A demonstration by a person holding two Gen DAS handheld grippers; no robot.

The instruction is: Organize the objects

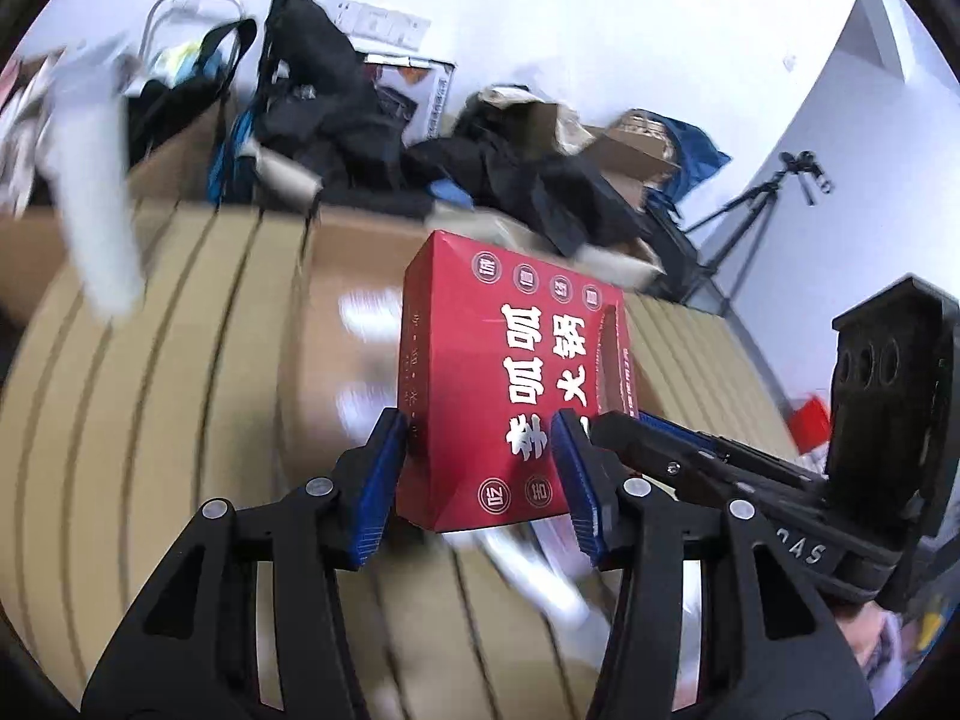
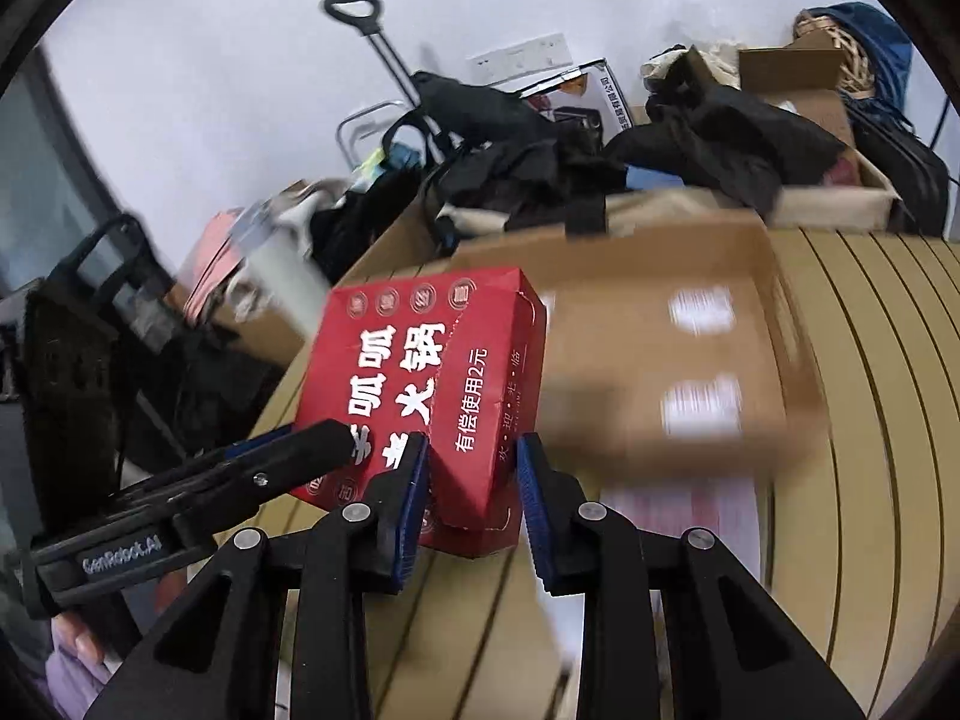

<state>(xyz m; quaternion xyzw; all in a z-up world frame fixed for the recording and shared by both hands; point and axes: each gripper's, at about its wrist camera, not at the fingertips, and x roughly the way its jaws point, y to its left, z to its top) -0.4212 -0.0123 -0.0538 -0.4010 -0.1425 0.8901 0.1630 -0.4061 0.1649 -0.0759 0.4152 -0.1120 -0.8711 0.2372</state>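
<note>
Item: red box [image 1: 510, 384] with white lettering, held off the surface between both grippers. We see our left gripper [image 1: 480, 480] clamped across one end of it, a blue pad [image 1: 378, 492] flat on the narrow side face and the other pad on the lettered top. Our right gripper [image 2: 474, 498] clamps the neighbouring corner, its jaws narrow, pads pressed on two faces of the box.

Carrier: tan slatted tabletop [image 1: 150, 390], blurred, below the box. The box hangs over the part of the tabletop near its back edge.

Also present: an open cardboard carton [image 2: 660, 360] lying on the tabletop just behind the box; dark clothing [image 1: 372, 120] heaped on cartons along the back edge; a tripod [image 1: 756, 204] off the tabletop's right back corner; white wall [image 1: 600, 18] behind.
</note>
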